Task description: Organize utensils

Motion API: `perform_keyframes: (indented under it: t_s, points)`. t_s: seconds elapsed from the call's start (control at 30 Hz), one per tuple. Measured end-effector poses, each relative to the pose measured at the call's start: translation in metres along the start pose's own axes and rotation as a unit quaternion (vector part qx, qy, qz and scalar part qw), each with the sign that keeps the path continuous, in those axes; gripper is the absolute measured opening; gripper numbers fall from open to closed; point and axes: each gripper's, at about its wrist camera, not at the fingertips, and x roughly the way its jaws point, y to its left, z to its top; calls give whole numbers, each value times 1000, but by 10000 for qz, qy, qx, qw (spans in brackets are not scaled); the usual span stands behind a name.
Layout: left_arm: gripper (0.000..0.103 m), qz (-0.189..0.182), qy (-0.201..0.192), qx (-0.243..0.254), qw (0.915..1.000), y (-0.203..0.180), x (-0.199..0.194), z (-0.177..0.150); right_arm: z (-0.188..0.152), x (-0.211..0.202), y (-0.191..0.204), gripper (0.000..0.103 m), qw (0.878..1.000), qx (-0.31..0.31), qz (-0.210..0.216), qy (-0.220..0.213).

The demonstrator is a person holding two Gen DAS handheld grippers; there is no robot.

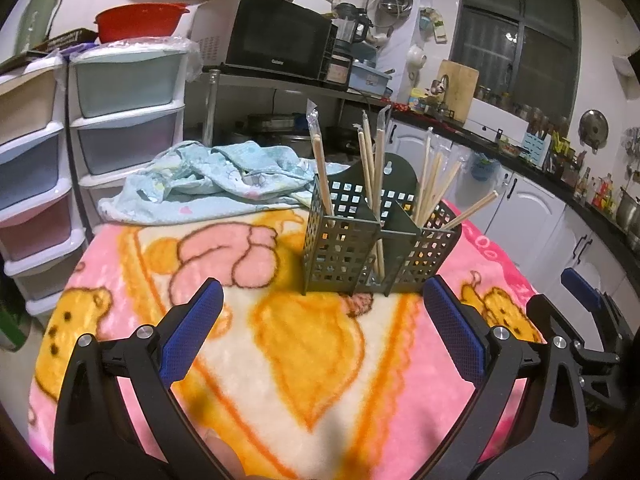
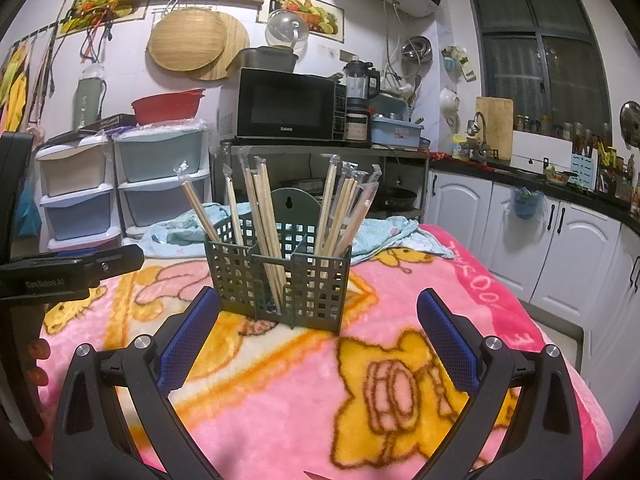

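A dark green perforated utensil holder [image 1: 344,256] [image 2: 316,280] with three compartments stands on a pink cartoon blanket [image 1: 280,340] [image 2: 360,380]. Wooden chopsticks [image 1: 370,168] [image 2: 262,208], some in clear wrappers, stand in all three compartments. My left gripper [image 1: 322,300] is open and empty, just in front of the holder. My right gripper [image 2: 318,312] is open and empty, also just in front of the holder. The right gripper's fingers [image 1: 580,292] show at the right edge of the left wrist view. The left gripper's body [image 2: 68,272] shows at the left of the right wrist view.
A crumpled light blue cloth [image 1: 208,180] [image 2: 384,232] lies behind the holder. Plastic drawer towers [image 1: 124,108] [image 2: 160,176] stand at the left. A microwave [image 1: 276,40] [image 2: 288,104] sits on a metal shelf behind. White cabinets [image 2: 560,248] line the right.
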Motion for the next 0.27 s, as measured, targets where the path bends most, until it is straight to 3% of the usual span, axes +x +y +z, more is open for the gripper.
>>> perform_keyframes:
  t_s: [0.27]
  points:
    - [92,306,115,-195,9993,17,10,2,3,3,-16,96,9997,194,-132,51]
